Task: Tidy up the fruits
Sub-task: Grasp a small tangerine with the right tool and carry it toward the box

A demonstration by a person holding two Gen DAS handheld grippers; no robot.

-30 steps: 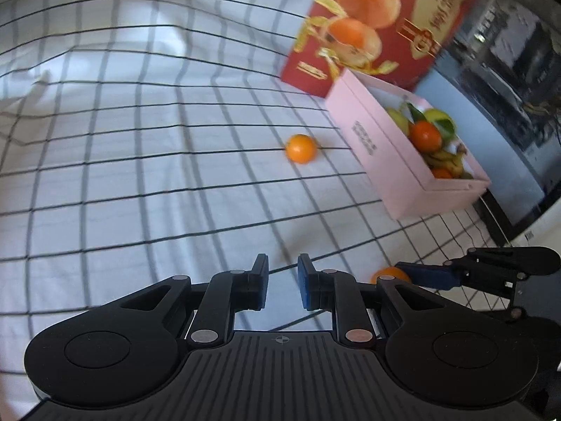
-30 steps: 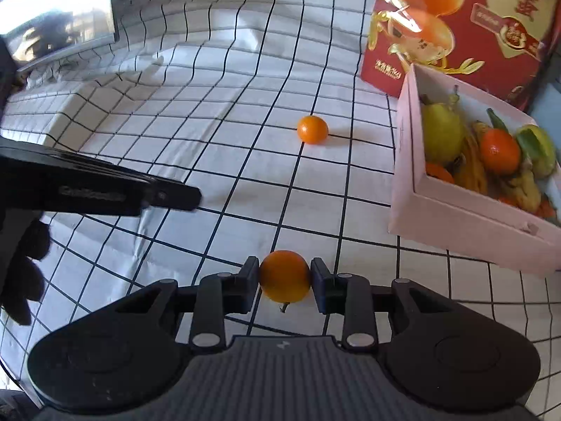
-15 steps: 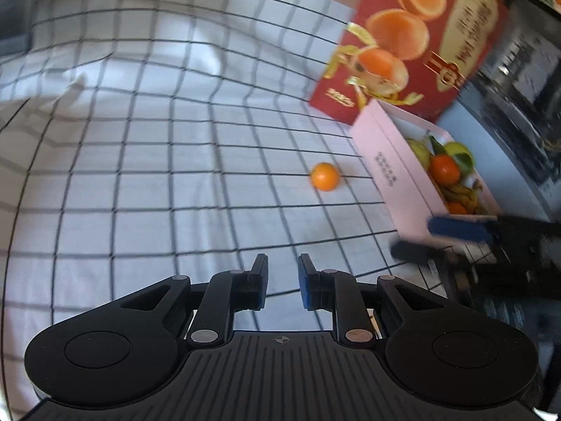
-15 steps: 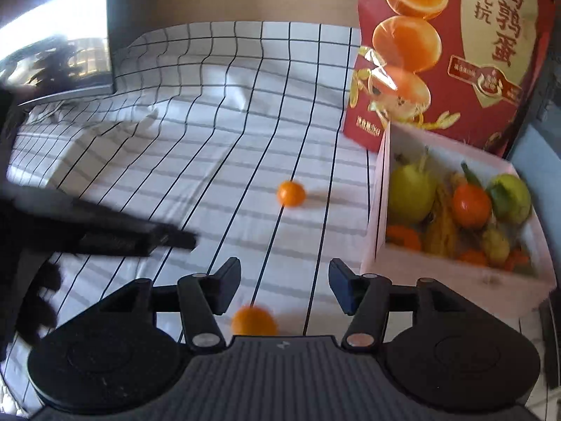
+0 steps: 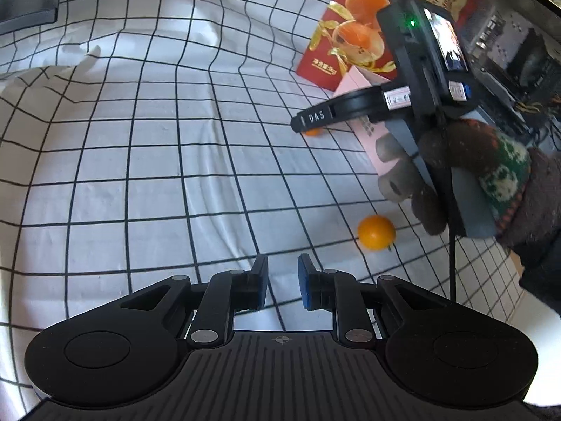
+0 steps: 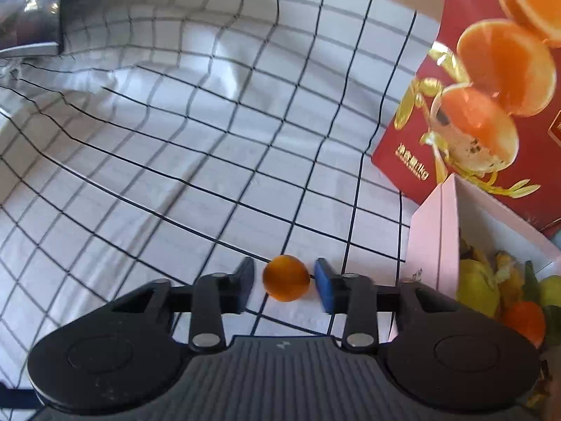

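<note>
Right gripper pitched down beside pale pink cardboard fruit box, jaws just closing around small round orange, gaps visible. Left gripper tilted down, jaws near-closed, empty.

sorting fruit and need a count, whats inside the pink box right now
In the right wrist view the pink box shows a yellow-green fruit, an orange one, another green one and some banana-like yellow pieces. The frame edge and the tool's body hide the rest.
</note>
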